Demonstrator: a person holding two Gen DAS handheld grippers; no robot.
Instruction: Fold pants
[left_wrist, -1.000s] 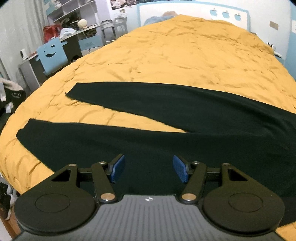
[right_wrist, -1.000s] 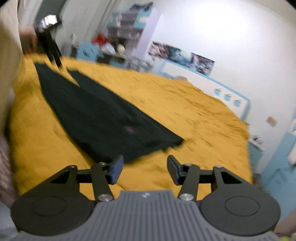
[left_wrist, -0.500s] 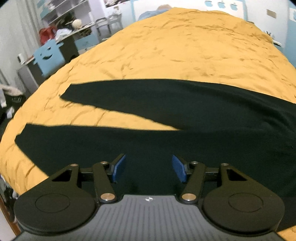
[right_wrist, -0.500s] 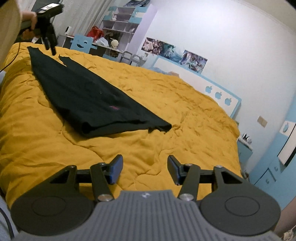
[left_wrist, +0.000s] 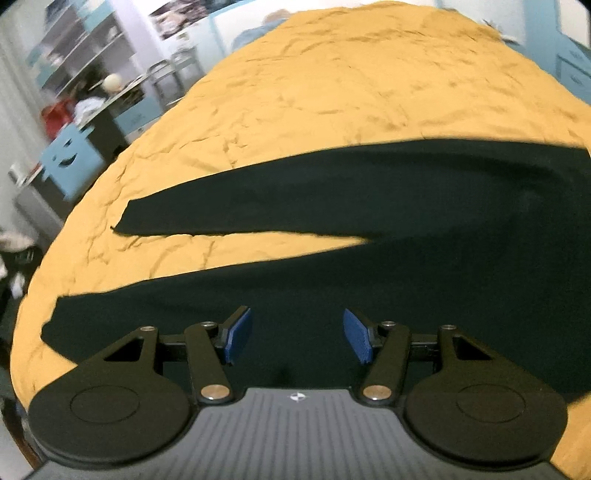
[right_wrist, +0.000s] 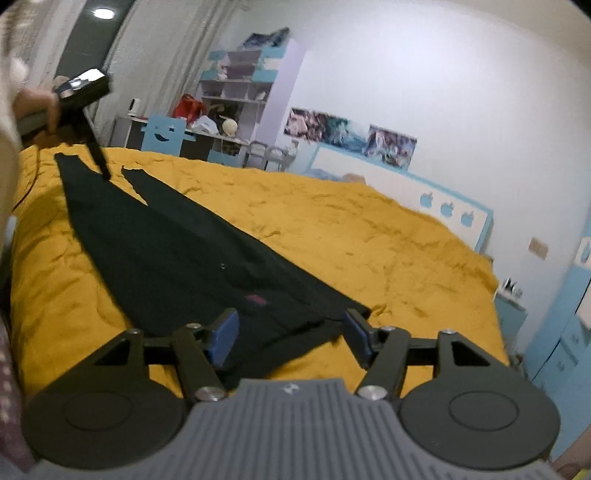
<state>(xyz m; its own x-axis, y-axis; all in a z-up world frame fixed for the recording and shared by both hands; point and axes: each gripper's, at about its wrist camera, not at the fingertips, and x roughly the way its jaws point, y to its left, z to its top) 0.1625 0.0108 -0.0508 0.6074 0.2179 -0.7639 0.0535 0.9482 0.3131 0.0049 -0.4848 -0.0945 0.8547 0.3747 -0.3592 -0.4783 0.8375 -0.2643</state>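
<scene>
Black pants (left_wrist: 388, 229) lie flat on the yellow bed cover (left_wrist: 332, 92), legs spread apart toward the left. My left gripper (left_wrist: 297, 338) is open, low over the near leg, with nothing between its blue pads. In the right wrist view the pants (right_wrist: 177, 243) run from the waist near me to the leg ends far left. My right gripper (right_wrist: 288, 338) is open at the waistband, its jaws on either side of the waist edge. The left gripper (right_wrist: 105, 173) shows there too, hand-held above the near leg's end.
A desk with a blue smiley chair (right_wrist: 162, 134) and shelves (right_wrist: 243, 81) stand past the far left side of the bed. A white and blue headboard (right_wrist: 424, 192) and blue drawers (right_wrist: 561, 347) lie to the right. The bed's near edge is close below me.
My right gripper has moved down and forward to the waistband. My left gripper has come lower and closer over the near leg. Both stay open.
</scene>
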